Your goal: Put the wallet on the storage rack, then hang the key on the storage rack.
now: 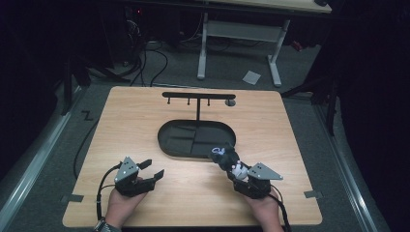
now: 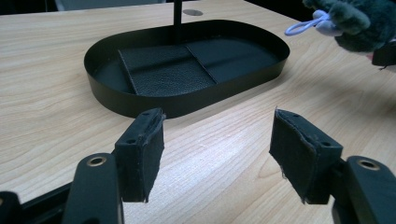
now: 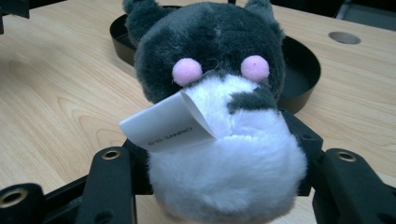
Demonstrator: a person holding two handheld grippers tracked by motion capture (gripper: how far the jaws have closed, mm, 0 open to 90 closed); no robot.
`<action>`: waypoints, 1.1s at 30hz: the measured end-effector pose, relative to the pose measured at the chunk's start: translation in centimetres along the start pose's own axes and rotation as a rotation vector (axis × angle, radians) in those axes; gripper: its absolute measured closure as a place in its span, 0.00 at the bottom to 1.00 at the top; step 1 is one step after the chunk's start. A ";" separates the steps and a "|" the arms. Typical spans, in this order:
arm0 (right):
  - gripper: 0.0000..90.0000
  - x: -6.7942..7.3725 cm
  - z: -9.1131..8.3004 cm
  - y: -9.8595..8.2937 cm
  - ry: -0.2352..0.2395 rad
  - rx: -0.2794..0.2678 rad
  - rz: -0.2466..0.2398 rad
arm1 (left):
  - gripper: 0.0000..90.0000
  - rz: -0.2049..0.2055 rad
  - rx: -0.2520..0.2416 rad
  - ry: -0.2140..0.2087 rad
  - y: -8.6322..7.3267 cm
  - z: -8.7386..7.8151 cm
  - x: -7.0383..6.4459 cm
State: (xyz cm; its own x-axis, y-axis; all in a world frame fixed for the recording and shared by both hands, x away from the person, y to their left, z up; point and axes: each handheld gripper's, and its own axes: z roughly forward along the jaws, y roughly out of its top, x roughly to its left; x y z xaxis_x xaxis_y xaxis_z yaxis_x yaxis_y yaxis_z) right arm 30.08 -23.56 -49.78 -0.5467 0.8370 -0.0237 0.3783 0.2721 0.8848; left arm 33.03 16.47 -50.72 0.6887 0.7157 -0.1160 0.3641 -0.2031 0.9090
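Right gripper point(image 1: 240, 170) has the plush point(image 3: 219, 140), fingers point(image 3: 306, 140) pinching its white belly from both sides, head pointing toward the tray point(image 1: 169, 145). It's held just off the near right rim of the tray, above the surface point(image 1: 193, 203). Soft thing, this: I'd judge it very light and squashy, so the fur gives under the pads and a firm squeeze on the body is the safe hold. A paper tag point(image 3: 166, 126) sticks out of its front, and a pale loop point(image 2: 306, 25) hangs off the head on the tray side. That loop looks made for the hooks on the stand point(image 1: 198, 96) rising at the far rim of the tray, but it's thin and floppy, hard to pinch directly.

Left gripper point(image 1: 147, 170) waits near the tray's near left rim, fingers point(image 2: 140, 154) spread wide with nothing between them, aimed at the tray.
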 end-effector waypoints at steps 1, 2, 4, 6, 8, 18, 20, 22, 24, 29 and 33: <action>0.48 -0.1 -0.1 0.0 -0.002 -0.002 0.001 | 0.38 -0.001 0.001 0.006 0.0 0.1 0.0; 0.48 -0.1 -0.1 0.0 0.003 0.000 0.002 | 0.37 0.003 0.009 0.009 0.0 0.1 0.0; 0.48 -0.1 -0.2 0.1 -0.005 0.005 -0.003 | 0.37 0.002 0.010 0.019 0.0 0.3 0.0; 0.48 -0.1 -0.3 0.2 -0.013 -0.001 -0.014 | 0.35 0.011 0.012 0.029 0.0 0.4 -0.1; 0.48 -0.1 -0.4 0.2 -0.028 -0.008 -0.020 | 0.33 0.019 0.019 0.040 -0.1 0.6 -0.1; 0.48 -0.7 -0.2 1.5 -0.076 -0.030 -0.029 | 0.26 0.003 0.075 0.035 -0.2 1.2 0.4; 0.48 -0.8 -0.2 1.9 -0.083 -0.039 -0.020 | 0.25 0.012 0.089 0.038 -0.2 1.1 0.4; 0.48 -0.9 -0.2 2.2 -0.089 -0.049 -0.017 | 0.25 0.017 0.107 0.036 -0.3 1.0 0.4; 0.48 -0.9 -0.2 2.6 -0.099 -0.064 -0.018 | 0.24 0.013 0.113 0.035 -0.4 0.8 0.4; 0.48 -1.1 -0.2 3.6 -0.114 -0.095 -0.016 | 0.24 0.015 0.103 0.035 -0.4 0.3 0.3; 0.48 -1.3 -0.3 4.7 -0.126 -0.123 -0.014 | 0.24 0.011 0.112 0.028 -0.6 0.5 0.3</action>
State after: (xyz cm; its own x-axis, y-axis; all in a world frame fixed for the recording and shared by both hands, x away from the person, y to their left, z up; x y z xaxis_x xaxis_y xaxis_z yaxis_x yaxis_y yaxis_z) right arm 32.38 -23.50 -45.46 -0.4506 0.8884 -0.0880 0.2725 0.2308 0.9341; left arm 33.35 16.52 -51.45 0.6755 0.7314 -0.0936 0.4257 -0.2833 0.8594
